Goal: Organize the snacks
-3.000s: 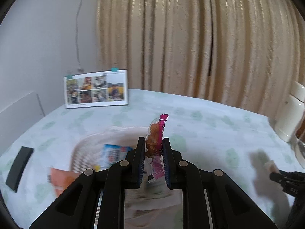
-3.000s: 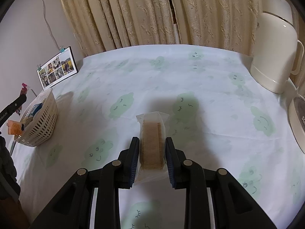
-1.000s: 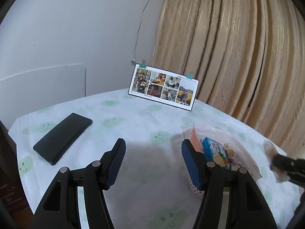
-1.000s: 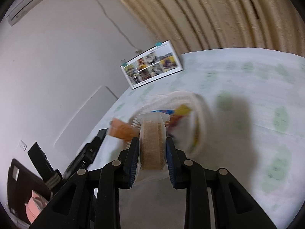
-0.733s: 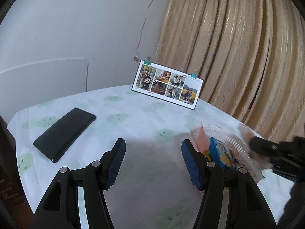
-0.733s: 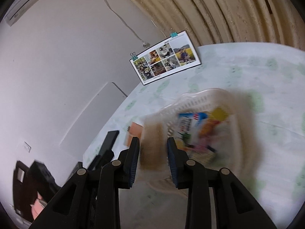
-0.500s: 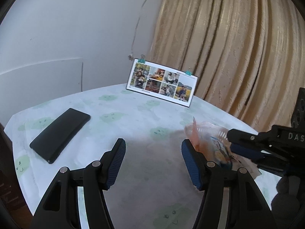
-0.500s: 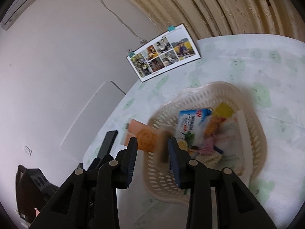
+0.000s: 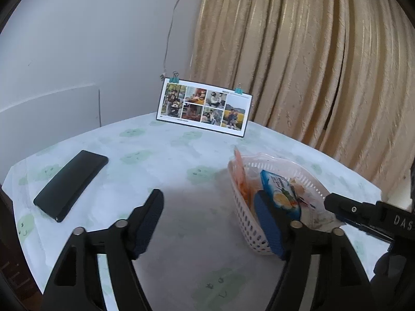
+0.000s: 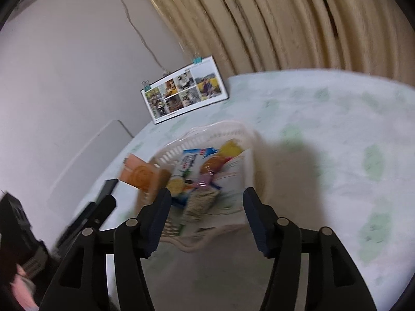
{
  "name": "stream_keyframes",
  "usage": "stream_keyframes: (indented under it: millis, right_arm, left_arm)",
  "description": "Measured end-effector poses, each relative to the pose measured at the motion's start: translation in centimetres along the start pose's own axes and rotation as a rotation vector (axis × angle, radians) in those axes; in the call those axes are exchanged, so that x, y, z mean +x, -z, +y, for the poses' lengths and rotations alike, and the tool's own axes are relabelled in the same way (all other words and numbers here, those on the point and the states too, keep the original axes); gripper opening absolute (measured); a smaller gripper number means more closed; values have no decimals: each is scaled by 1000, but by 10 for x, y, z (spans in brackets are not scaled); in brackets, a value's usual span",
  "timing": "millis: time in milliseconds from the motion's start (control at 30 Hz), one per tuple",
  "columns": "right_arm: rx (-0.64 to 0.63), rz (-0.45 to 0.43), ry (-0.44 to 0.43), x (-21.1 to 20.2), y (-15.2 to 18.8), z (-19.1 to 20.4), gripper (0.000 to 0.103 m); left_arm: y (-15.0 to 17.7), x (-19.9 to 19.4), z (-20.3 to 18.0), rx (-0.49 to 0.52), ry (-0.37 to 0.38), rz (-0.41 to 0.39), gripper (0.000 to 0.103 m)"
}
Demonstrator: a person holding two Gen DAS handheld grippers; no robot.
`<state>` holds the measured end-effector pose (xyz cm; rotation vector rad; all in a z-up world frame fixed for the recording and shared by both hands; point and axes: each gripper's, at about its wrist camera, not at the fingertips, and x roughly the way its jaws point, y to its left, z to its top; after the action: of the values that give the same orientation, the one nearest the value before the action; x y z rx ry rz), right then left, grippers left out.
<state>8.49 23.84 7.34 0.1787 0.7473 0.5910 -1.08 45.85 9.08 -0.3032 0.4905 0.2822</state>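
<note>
over the table, white slotted basket (image 10: 249, 140) brims with bright snack packets (image 10: 192, 163)

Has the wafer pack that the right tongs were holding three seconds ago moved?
Yes. It has left the right tongs, now open, and lies in the basket near the photo card.

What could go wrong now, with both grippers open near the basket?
The orange packet leans over the basket rim and may fall onto the table. The left hand-held gripper has a finger beside the basket wall and could push or tip it. The wafer pack lies loosely on top and could slide.
</note>
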Motion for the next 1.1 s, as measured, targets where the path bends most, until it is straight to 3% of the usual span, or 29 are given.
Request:
stream_keyframes:
  millis: [100,200,533,600,800,1100]
  right_arm:
    - [-54,-35,85,-7,4,2,78]
    - [-65,-29,109,-10,8,-3,80]
    - [-155,-34,185,-14,21,-1,89]
    - [-170,-33,187,-14,22,2,95]
    - [-151,-29,216,-17,22,1,103]
    - [-144,-19,213,-16,23,-1,103]
  left_arm:
    - [0,-1,-5,21,-4,-1,82]
    - [0,-5,-10,37,-13,-12,89]
    - [2,-13,-27,138,-42,-32,94]
    - [3,-15,-31,159,-50,-41,95]
    - [3,-19,-37,193,-73,-49,96]
    - [5,-19,-39,212,-96,-43,100]
